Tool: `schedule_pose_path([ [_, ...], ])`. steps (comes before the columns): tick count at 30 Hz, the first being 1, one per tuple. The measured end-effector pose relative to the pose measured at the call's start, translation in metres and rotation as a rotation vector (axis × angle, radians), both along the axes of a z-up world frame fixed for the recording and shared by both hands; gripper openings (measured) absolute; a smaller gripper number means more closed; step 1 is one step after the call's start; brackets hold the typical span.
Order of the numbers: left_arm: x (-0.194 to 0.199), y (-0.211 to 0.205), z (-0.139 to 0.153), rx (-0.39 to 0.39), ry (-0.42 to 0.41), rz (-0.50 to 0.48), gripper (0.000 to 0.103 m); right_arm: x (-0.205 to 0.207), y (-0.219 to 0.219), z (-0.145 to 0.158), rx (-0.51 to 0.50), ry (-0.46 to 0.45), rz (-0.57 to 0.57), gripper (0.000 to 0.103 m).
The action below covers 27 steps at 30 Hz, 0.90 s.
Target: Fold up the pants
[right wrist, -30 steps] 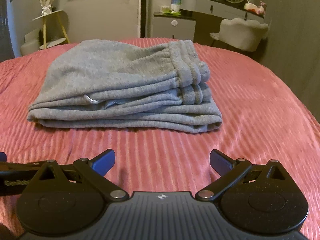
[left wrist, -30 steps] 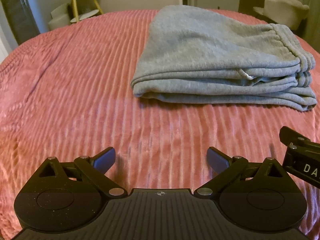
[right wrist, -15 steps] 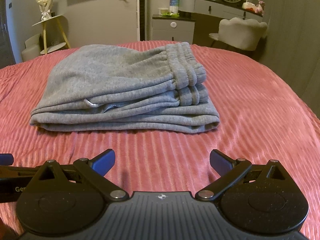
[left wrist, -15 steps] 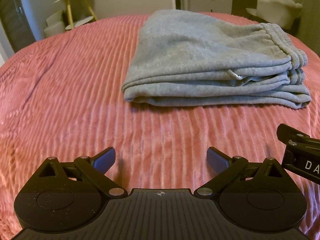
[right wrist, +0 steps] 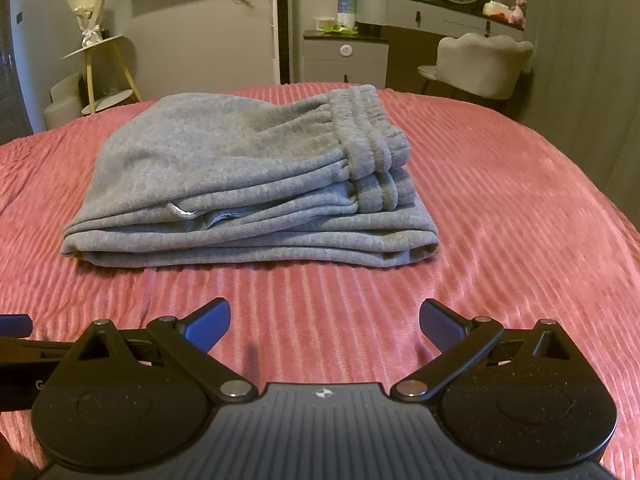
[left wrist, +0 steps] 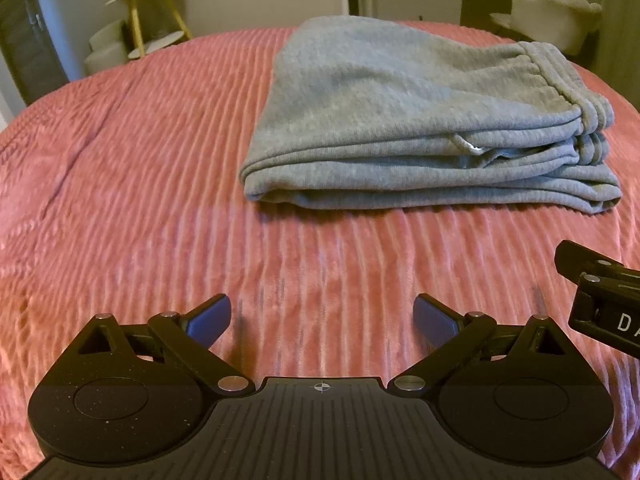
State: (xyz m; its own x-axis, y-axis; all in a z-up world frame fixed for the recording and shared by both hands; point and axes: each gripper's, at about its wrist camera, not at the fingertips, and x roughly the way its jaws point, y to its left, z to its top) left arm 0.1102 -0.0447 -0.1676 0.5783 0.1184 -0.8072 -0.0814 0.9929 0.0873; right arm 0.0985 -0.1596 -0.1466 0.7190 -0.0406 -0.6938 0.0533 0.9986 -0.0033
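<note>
The grey sweatpants (left wrist: 420, 120) lie folded in a flat stack on the pink ribbed bedspread (left wrist: 140, 160), waistband at the right end. They also show in the right wrist view (right wrist: 240, 184). My left gripper (left wrist: 322, 316) is open and empty, low over the bedspread, short of the stack's near edge. My right gripper (right wrist: 325, 320) is open and empty, also short of the stack. Part of the right gripper's body (left wrist: 600, 304) shows at the right edge of the left wrist view.
Beyond the bed stand a small round side table with yellow legs (right wrist: 100, 72), a grey dresser (right wrist: 346, 56) and a pale chair (right wrist: 484, 60). The bed's far edge curves off behind the pants. A dark curtain (right wrist: 592, 60) hangs at the right.
Both grippers have drawn back a little and tilted up, so the folded pants sit farther away and the room behind shows more. Both grippers stay open and empty.
</note>
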Motion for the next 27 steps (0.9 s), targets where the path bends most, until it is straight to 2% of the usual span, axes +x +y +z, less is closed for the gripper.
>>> schedule_pose_path([
  [27,0.0,-0.0015,-0.0018,0.007,0.006,-0.011,0.101,-0.0017,0.0,0.0027,0.014,-0.006,0.009,0.101],
])
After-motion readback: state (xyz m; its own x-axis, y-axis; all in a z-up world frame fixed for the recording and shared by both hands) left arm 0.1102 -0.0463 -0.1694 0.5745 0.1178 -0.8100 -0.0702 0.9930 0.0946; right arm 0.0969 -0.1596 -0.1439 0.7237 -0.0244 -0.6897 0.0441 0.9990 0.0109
